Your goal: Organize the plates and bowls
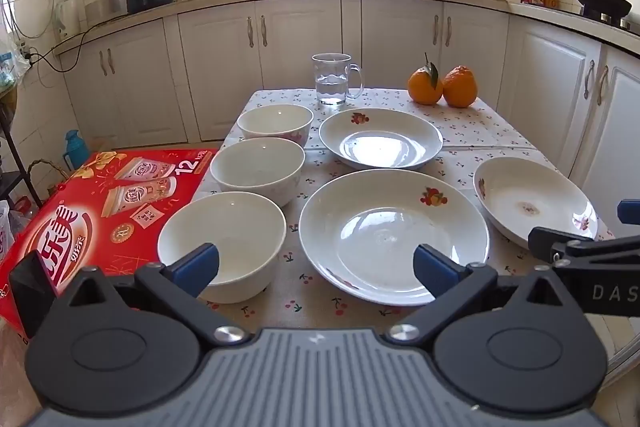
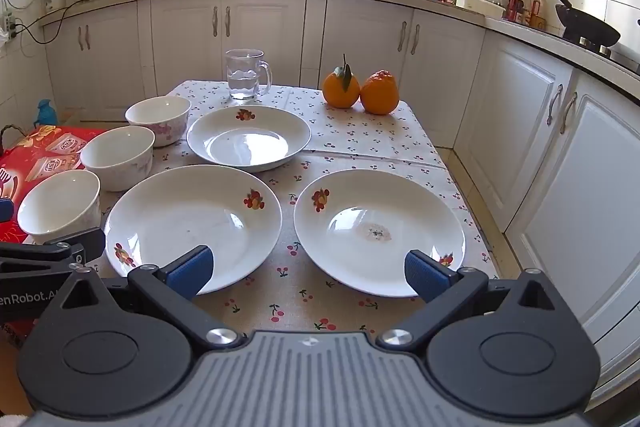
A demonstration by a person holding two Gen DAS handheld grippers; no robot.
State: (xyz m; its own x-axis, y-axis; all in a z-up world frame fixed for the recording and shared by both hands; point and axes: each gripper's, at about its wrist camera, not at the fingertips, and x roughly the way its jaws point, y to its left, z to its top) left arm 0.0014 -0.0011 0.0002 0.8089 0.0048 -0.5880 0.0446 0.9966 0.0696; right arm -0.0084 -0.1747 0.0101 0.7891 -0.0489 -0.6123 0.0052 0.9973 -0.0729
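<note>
With both the left gripper (image 1: 316, 263) and right gripper (image 2: 307, 265) spread wide and empty, pinch the near bowl (image 1: 222, 247) by its rim, lifting it level into the next bowl (image 1: 258, 171)

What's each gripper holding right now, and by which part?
Nothing. Left gripper and right gripper are both wide open above the table, with no bowl or plate between the pads.

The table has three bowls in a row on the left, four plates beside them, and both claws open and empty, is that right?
Not quite: there are three plates, not four, as the right wrist view shows. Three bowls in a row, both claws open and empty, is correct.
</note>
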